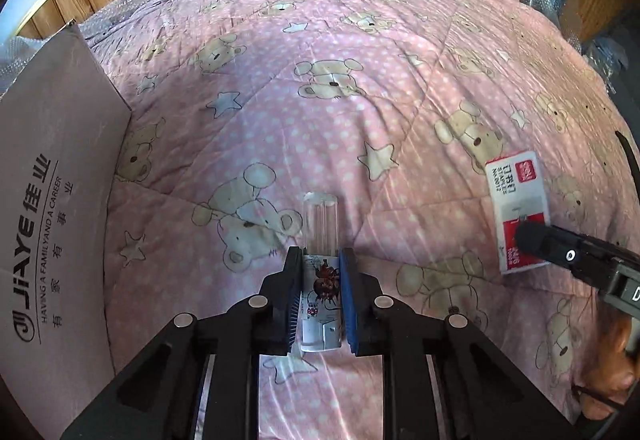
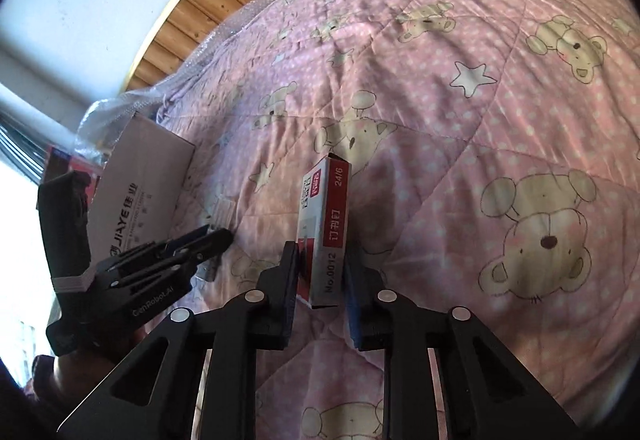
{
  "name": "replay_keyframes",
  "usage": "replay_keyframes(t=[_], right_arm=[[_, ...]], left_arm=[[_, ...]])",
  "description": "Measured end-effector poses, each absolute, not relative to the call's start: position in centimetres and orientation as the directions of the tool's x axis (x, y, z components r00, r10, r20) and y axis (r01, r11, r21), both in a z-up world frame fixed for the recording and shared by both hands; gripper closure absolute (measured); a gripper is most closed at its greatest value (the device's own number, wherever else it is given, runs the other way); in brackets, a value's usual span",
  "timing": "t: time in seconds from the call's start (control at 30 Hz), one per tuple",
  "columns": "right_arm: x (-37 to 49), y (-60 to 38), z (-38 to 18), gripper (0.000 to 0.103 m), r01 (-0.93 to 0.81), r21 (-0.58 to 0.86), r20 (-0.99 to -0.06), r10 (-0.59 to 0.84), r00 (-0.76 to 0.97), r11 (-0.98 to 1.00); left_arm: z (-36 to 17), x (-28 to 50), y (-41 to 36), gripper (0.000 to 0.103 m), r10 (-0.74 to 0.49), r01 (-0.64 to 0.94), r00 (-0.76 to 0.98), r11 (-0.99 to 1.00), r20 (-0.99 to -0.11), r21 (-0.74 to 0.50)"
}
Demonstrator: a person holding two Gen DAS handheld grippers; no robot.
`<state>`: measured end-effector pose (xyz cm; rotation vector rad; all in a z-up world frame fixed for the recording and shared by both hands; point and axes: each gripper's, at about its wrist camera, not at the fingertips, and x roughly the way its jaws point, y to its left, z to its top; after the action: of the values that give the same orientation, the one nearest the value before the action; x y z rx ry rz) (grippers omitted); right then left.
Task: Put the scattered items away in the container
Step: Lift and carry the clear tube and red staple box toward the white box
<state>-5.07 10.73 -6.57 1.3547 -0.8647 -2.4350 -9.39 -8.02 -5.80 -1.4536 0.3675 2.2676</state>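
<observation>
my left gripper point(image 1: 320, 260) has its fingers clamped on the clear tube point(image 1: 321, 240); my right gripper point(image 2: 322, 260) pinches the staple box point(image 2: 326, 232) above the bed's quilt point(image 1: 360, 80), cardboard box point(image 1: 52, 200) at the left edge.

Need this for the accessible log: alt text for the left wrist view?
The left gripper fingers clamp a clear-capped glue stick over a pink bear-print quilt. A cardboard box stands at left; at right, the right gripper holds a red-and-white staples box.
</observation>
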Motion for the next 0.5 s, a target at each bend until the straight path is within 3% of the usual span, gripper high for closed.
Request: replay_keyframes(t=[0.07, 0.5], right_arm=[[-4.6, 10.8, -6.1, 0.088, -0.085, 0.588, -0.696, -0.450, -0.559, -0.804], [-0.7, 10.0, -4.2, 0.088, -0.067, 0.547, -0.706, -0.417, -0.573, -0.834]], left_arm=[[-5.5, -8.7, -8.0, 0.084, 0.198, -0.479, -0.363, -0.878, -0.910, 0.000], [-1.3, -4.7, -7.7, 0.084, 0.308, -0.512, -0.393, -0.856, -0.866, -0.072]])
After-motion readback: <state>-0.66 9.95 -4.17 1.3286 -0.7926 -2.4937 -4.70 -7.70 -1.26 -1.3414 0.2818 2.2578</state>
